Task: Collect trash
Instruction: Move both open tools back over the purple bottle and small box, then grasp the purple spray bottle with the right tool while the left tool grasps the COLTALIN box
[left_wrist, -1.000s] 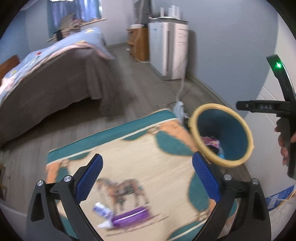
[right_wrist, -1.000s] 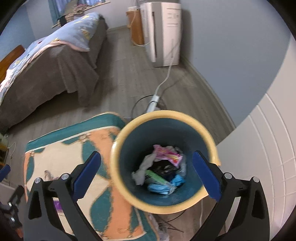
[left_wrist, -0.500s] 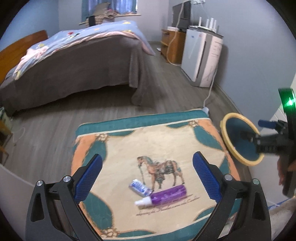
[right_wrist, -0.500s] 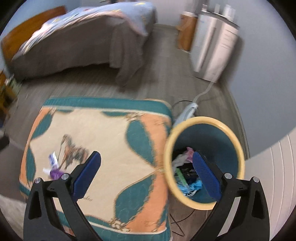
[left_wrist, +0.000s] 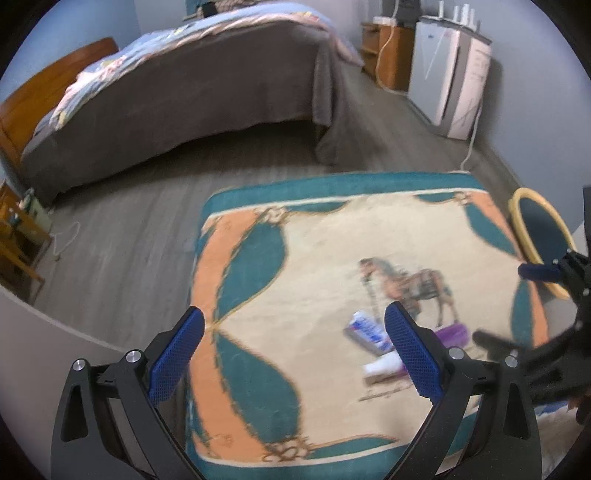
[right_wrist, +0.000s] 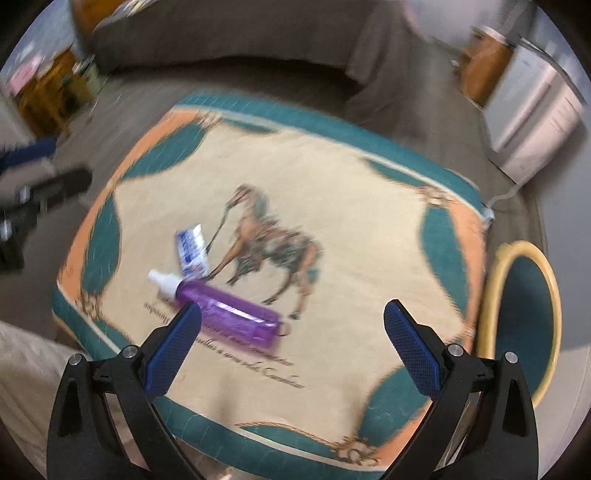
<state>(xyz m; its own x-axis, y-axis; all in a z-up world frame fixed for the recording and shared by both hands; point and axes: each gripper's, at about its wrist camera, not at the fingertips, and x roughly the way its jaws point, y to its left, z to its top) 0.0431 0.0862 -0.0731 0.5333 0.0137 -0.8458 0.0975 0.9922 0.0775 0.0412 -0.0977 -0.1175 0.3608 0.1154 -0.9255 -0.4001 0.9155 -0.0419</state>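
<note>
A purple bottle (right_wrist: 229, 314) with a white cap lies on a rug (right_wrist: 332, 192) that bears a horse picture. A small blue-and-white wrapper (right_wrist: 191, 253) rests just beyond the cap. My right gripper (right_wrist: 291, 347) hangs open above the rug, its left finger close over the bottle. In the left wrist view, the bottle (left_wrist: 448, 332) and wrapper (left_wrist: 369, 330) sit partly behind the right finger of my open, empty left gripper (left_wrist: 293, 349). A teal bin with a yellow rim (right_wrist: 524, 317) stands off the rug's right edge; the bin (left_wrist: 539, 236) also shows in the left wrist view.
A bed with a grey skirt (left_wrist: 192, 85) stands beyond the rug on grey wood flooring (left_wrist: 122, 236). A white appliance (left_wrist: 454, 77) and a wooden cabinet (left_wrist: 391, 55) line the far right wall. A white cable (left_wrist: 472, 147) runs along the floor there. Wooden furniture (left_wrist: 18, 240) is at left.
Both grippers swung left, away from the bin and over the rug. The bottle and wrapper now sit near the right gripper's left finger. The bin slid to the right edge of both views.
</note>
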